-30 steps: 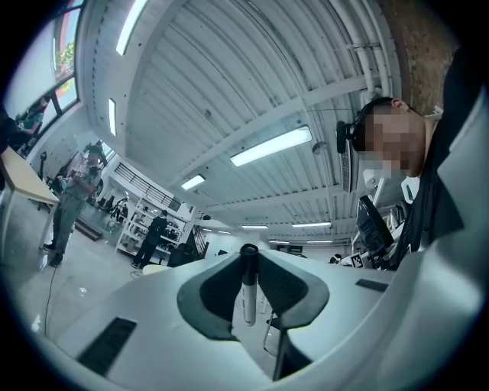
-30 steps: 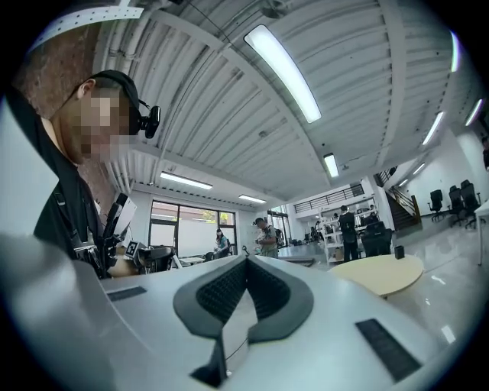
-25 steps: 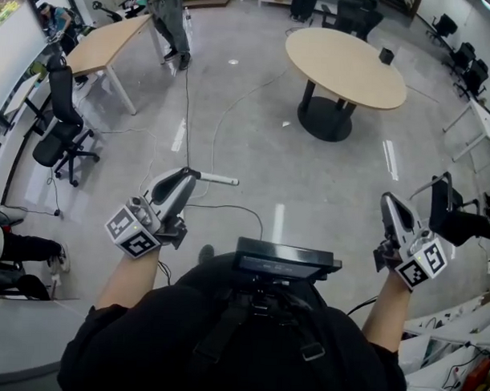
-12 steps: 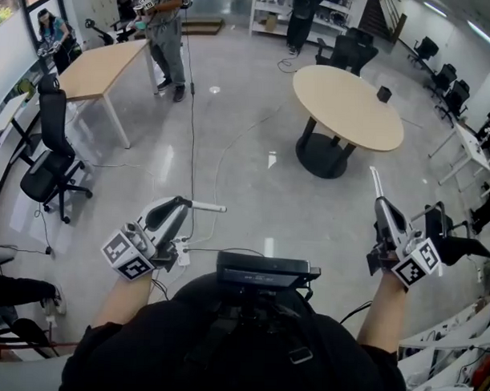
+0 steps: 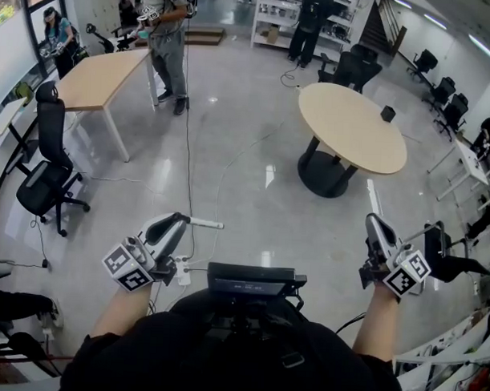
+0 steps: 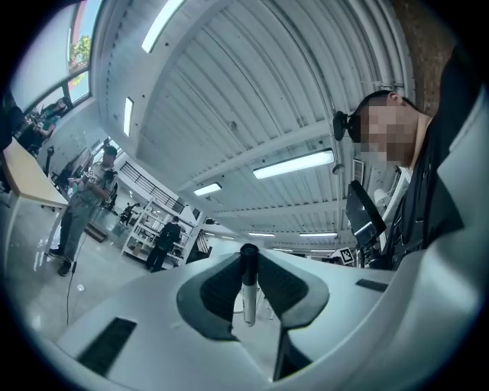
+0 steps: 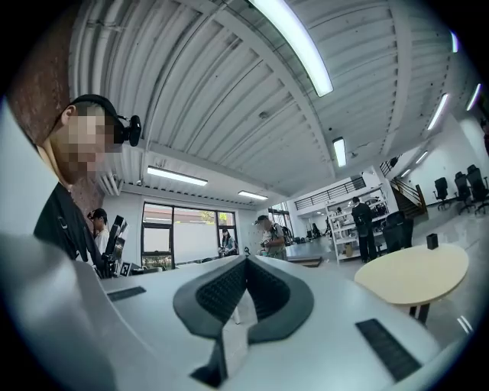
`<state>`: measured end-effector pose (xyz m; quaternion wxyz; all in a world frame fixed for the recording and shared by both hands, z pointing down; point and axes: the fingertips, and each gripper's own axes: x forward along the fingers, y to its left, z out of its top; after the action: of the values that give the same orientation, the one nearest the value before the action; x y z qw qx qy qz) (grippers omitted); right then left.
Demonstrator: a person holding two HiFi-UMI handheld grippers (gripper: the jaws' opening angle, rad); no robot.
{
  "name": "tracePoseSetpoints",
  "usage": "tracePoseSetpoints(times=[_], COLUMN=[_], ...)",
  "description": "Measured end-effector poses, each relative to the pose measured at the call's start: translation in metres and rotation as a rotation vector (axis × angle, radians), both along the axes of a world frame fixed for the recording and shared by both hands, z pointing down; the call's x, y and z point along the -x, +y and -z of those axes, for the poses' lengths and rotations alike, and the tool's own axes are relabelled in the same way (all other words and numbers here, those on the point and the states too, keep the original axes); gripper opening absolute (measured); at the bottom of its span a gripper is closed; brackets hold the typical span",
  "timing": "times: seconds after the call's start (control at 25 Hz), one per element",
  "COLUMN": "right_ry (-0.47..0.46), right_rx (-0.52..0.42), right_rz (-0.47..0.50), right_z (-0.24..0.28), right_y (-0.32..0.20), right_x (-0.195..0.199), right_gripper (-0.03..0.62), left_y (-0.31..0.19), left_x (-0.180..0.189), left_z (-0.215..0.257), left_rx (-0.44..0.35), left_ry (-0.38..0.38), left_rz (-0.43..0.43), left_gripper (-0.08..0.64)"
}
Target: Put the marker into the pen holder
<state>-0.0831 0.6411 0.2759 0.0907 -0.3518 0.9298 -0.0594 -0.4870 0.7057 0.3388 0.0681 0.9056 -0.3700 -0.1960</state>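
Over open floor (image 5: 247,143), table (image 5: 352,126) now nearer | left gripper (image 5: 183,220) pinching marker (image 5: 207,224); right gripper (image 5: 372,222) pressed together, empty | carry ongoing, insertion still ahead.

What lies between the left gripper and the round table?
Head view: only glossy floor with a thin cable lies between the left gripper, shut on the marker, and the round table.

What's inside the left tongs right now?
A white marker with a black cap, clamped between the left tongs. One end sticks out past them; the stretch gripped inside is covered.
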Motion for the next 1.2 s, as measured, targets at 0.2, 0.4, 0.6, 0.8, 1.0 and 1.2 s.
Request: tracePoseSetpoints(times=[0.2,0.4,0.6,0.8,1.0,1.2], right_ry=[-0.024,-0.04,-0.041,-0.008,0.0,0.01], right_rx=[0.013,0.007,0.0,0.011,0.034,0.052], right_rz=[0.03,0.073,0.111,0.123,0.131,0.094], right_z=[-0.014,-0.022,-0.022,-0.035,-0.048,-0.054], right_y=[-0.06,-0.133,-0.207,-0.263,-0.307,-0.351], right_x=[-0.008,-0.042,-0.075,-0.105,-0.113,-0.106], right_gripper=[0.005,0.005,0.005,0.005,0.005,0.005], left_y=[-0.039,-0.1,-0.171,-0.231,-0.285,-0.344], left_x=[-0.011,-0.044,-0.09,-0.13,-0.148,-0.141], left_z=[-0.003,0.0,0.012,0.015,0.006,-0.006], left_rx=[0.007,0.002,-0.014,-0.011,0.022,0.038], left_ry=[-0.026,-0.035,-0.034,-0.032,-0.038,-0.016], left_rz=[0.028,0.086,0.101,0.103,0.07,0.026], left_gripper=[0.064,0.064,0.064,0.064,0.064,0.064])
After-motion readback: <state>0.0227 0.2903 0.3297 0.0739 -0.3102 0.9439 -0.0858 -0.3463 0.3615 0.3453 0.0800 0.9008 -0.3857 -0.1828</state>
